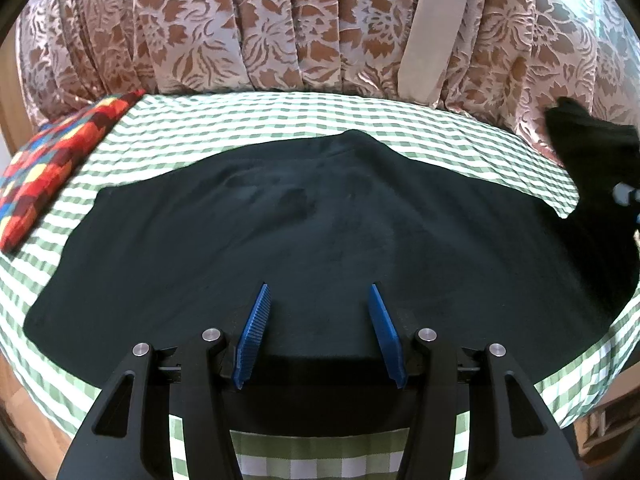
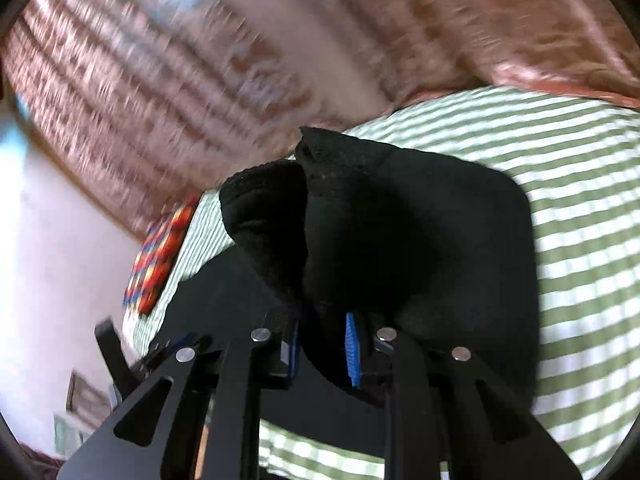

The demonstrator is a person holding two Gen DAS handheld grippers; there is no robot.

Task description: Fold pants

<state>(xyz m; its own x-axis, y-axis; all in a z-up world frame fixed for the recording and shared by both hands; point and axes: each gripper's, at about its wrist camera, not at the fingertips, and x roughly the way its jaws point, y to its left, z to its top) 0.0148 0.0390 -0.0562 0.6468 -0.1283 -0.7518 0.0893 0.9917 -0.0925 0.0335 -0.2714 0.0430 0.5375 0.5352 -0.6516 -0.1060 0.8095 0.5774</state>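
Observation:
Black pants (image 1: 312,224) lie spread across a green-and-white checked tablecloth (image 1: 240,120). My left gripper (image 1: 320,292) is open and empty, its blue fingers (image 1: 256,320) just above the near part of the pants. My right gripper (image 2: 324,344) is shut on a bunched end of the pants (image 2: 360,220) and holds it lifted off the table. That lifted end shows at the far right of the left wrist view (image 1: 584,140). The right wrist view is motion-blurred.
A multicoloured patterned cushion (image 1: 52,156) lies on the table's far left and shows in the right wrist view (image 2: 160,256). A brown floral curtain (image 1: 280,28) with a beige tie (image 1: 436,28) hangs behind the table. The table's near edge is below my left gripper.

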